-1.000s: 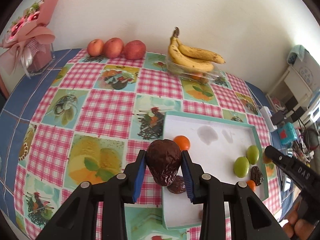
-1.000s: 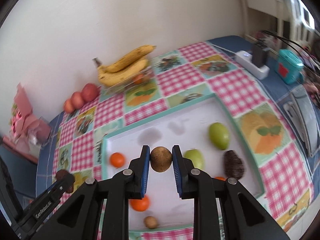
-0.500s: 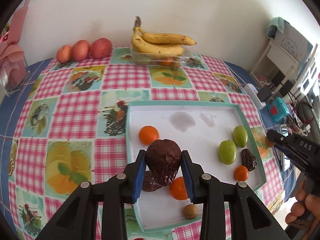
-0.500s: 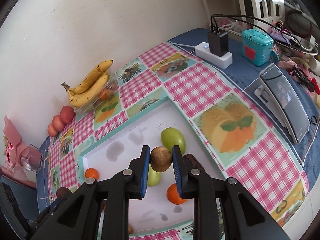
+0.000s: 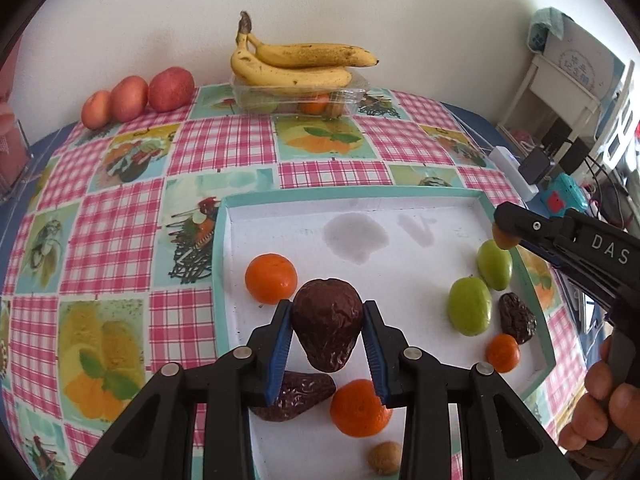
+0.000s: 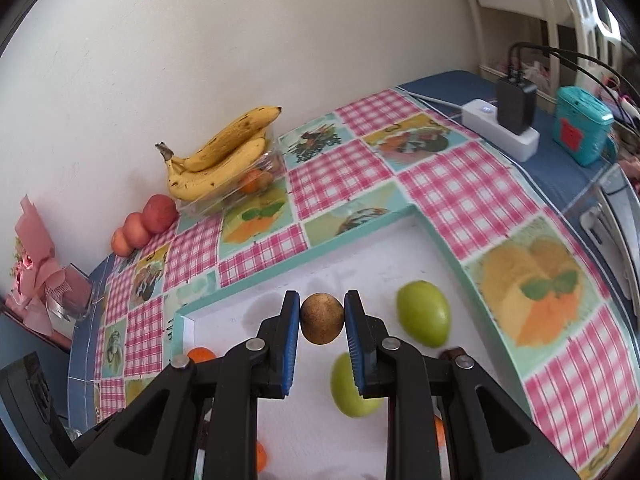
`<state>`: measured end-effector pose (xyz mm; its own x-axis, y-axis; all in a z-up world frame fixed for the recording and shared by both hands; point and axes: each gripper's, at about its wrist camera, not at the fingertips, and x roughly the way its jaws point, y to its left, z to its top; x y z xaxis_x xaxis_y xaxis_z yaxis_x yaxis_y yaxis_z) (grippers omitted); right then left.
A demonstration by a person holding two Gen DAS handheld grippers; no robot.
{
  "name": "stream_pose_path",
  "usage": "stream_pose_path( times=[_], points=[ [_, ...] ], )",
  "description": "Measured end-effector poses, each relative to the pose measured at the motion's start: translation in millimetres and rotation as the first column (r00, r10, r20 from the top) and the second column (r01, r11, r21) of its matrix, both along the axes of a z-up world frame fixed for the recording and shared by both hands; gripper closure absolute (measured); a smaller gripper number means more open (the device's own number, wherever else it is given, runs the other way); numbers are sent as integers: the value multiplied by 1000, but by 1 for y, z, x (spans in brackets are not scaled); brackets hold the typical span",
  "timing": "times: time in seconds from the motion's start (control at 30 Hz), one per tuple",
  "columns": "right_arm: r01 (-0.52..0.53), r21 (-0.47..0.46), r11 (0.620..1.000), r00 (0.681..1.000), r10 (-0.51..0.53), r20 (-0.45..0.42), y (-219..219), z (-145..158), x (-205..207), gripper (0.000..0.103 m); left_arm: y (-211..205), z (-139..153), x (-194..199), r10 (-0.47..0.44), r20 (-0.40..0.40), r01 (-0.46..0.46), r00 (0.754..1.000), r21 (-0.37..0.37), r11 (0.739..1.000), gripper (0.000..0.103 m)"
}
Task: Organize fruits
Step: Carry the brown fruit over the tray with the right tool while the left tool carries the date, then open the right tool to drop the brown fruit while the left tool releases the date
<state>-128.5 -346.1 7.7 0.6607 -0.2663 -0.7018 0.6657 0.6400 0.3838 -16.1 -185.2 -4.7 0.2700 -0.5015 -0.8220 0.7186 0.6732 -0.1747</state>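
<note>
My left gripper [image 5: 326,354] is shut on a wrinkled dark brown date [image 5: 326,334], held above the near left part of the white tray [image 5: 400,202]. Below it in the tray lie another date [image 5: 296,398], two oranges [image 5: 271,278] and a small tan fruit [image 5: 384,457]. My right gripper [image 6: 322,334] is shut on a small round brown fruit [image 6: 322,323] over the tray [image 6: 320,240]; in the left wrist view that gripper [image 5: 505,232] hangs over the tray's right edge. Two green fruits [image 6: 423,313] lie below it; the same pair [image 5: 469,311] shows in the left wrist view.
Bananas [image 5: 296,64] rest on a clear plastic box [image 5: 298,98] by the wall, with three red apples [image 5: 138,96] to their left. A pink bouquet [image 6: 36,276] stands far left. A power strip [image 6: 500,128], teal box [image 6: 582,126] and phone lie right of the checked cloth.
The left gripper has swung right and forward over the tray with its date. The right gripper, still holding the round fruit, has shifted toward the tray's far right side.
</note>
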Motion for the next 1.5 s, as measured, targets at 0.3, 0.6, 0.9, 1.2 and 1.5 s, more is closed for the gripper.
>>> stream_pose_path(
  times=[0.3, 0.6, 0.9, 1.2, 1.5],
  points=[
    [-47, -1, 999, 998, 47, -49, 6, -18, 25, 79, -1, -15, 9, 24, -37, -24, 999, 16, 1000, 66],
    [-81, 13, 997, 989, 82, -121, 13, -40, 39, 79, -3, -37, 14, 41, -66, -36, 997, 75, 997, 66],
    [-83, 34, 996, 985, 87, -147, 13, -50, 41, 79, 1, -39, 18, 53, -87, -46, 995, 76, 996, 66],
    [-78, 26, 997, 983, 82, -162, 12, -51, 40, 79, 0, -36, 17, 54, -86, -46, 995, 89, 995, 65],
    [-79, 15, 997, 981, 80, -177, 15, -48, 41, 79, 4, -18, 15, 27, -76, -23, 997, 54, 998, 50]
  ],
)
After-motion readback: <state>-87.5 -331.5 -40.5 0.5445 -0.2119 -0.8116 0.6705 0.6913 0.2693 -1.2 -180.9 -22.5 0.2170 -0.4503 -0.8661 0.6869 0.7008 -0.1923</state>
